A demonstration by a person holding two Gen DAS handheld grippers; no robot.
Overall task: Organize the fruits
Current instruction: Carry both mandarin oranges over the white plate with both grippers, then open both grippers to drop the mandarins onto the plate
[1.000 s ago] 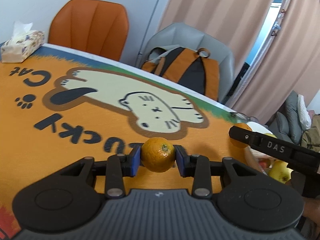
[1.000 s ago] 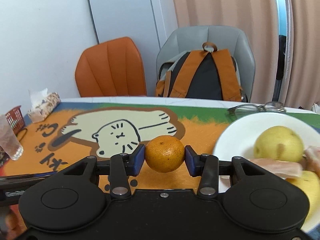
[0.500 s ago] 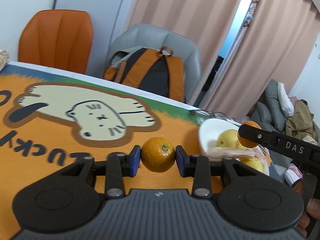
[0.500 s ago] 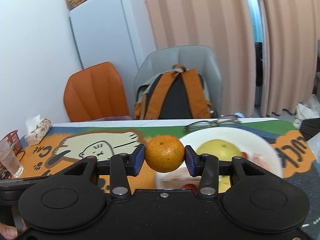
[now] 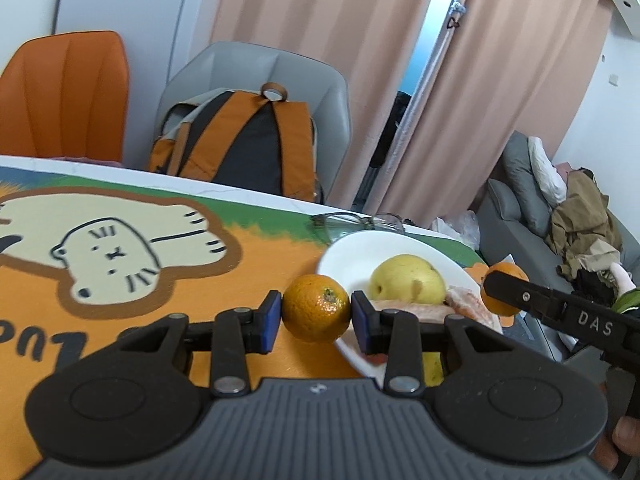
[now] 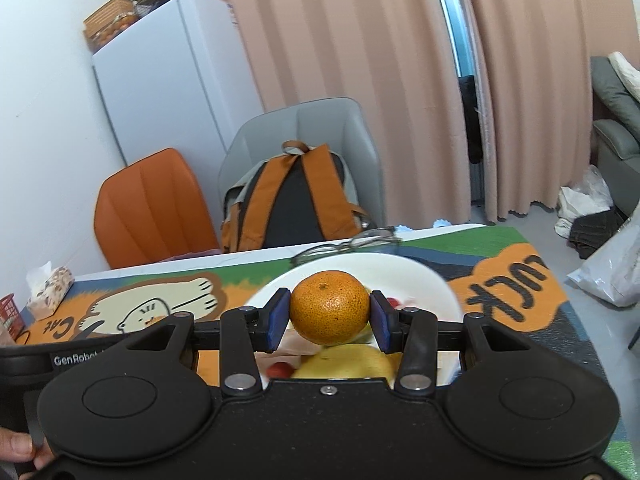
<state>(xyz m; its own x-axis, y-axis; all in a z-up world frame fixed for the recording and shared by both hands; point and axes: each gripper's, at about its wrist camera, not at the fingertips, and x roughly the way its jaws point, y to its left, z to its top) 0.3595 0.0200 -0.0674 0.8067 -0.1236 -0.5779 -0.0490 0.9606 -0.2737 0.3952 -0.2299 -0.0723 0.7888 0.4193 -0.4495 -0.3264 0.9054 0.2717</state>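
Observation:
My left gripper (image 5: 316,314) is shut on an orange (image 5: 317,307) and holds it just left of the white plate (image 5: 348,250). The plate holds a yellow pear (image 5: 406,280) and pale pink pieces (image 5: 466,304). My right gripper (image 6: 330,316) is shut on a second orange (image 6: 329,306) and holds it above the plate (image 6: 432,280), over a yellow fruit (image 6: 346,362) and small red fruits (image 6: 280,369). The right gripper and its orange (image 5: 502,286) also show in the left wrist view, at the plate's right side.
Glasses (image 6: 348,242) lie behind the plate on the orange cat tablecloth (image 5: 120,248). A grey chair with an orange backpack (image 5: 240,140) and an orange chair (image 6: 152,208) stand at the far edge. A tissue box (image 6: 50,286) lies far left.
Both grippers have moved right with their oranges. The right one now hangs over the plate; the left one has come up to the plate's left rim.

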